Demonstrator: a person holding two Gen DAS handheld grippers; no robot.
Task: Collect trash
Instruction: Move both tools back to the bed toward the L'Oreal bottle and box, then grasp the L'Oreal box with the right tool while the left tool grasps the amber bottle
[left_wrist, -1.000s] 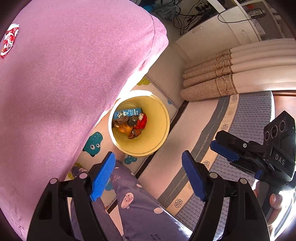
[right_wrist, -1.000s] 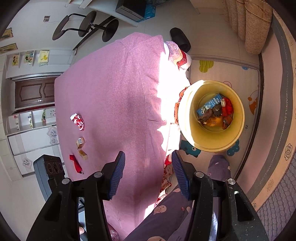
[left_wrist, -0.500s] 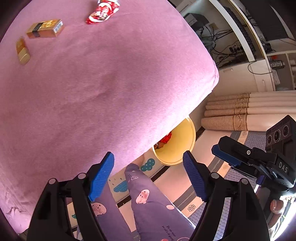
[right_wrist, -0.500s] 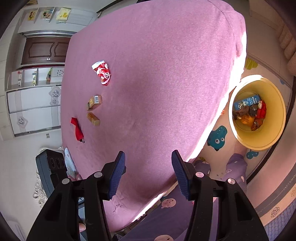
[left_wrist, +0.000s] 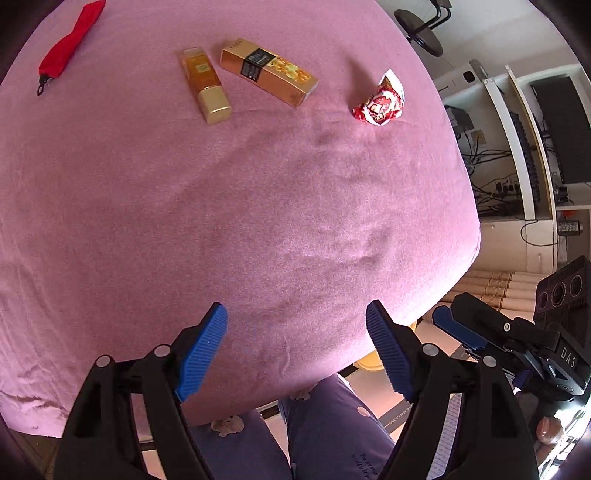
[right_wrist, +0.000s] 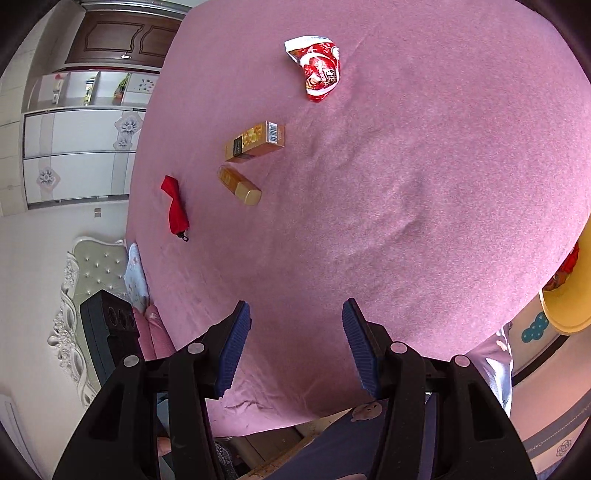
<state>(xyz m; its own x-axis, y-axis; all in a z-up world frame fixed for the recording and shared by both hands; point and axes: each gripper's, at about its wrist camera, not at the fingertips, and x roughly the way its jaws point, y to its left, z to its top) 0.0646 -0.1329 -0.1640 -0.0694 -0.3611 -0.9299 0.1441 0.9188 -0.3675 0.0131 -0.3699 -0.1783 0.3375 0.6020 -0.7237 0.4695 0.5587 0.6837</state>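
Observation:
A crumpled red-and-white wrapper (left_wrist: 378, 101) (right_wrist: 319, 68) lies on the pink bed cover (left_wrist: 258, 203) (right_wrist: 406, 166), far side. Beside it lie a gold carton (left_wrist: 267, 72) (right_wrist: 255, 142), a gold-capped amber bottle (left_wrist: 205, 85) (right_wrist: 239, 184) and a red zip pouch (left_wrist: 70, 44) (right_wrist: 175, 208). My left gripper (left_wrist: 295, 310) hangs open over the bed's near edge, nothing between its blue pads. My right gripper (right_wrist: 295, 310) is also open and empty, well short of the items. The yellow bin (right_wrist: 565, 306) with trash inside shows at the right edge, on the floor.
A person's purple patterned trouser legs (left_wrist: 332, 424) stand against the bed's near side. A white padded headboard (right_wrist: 81, 295) is at the left, wardrobes (right_wrist: 74, 147) behind. A desk with cables (left_wrist: 498, 166) and rolled mats (left_wrist: 491, 284) are to the right.
Both grippers swung from above the yellow bin back over the bed. The bin slid out to the edge of view, and the wrapper, carton, bottle and pouch came into view ahead.

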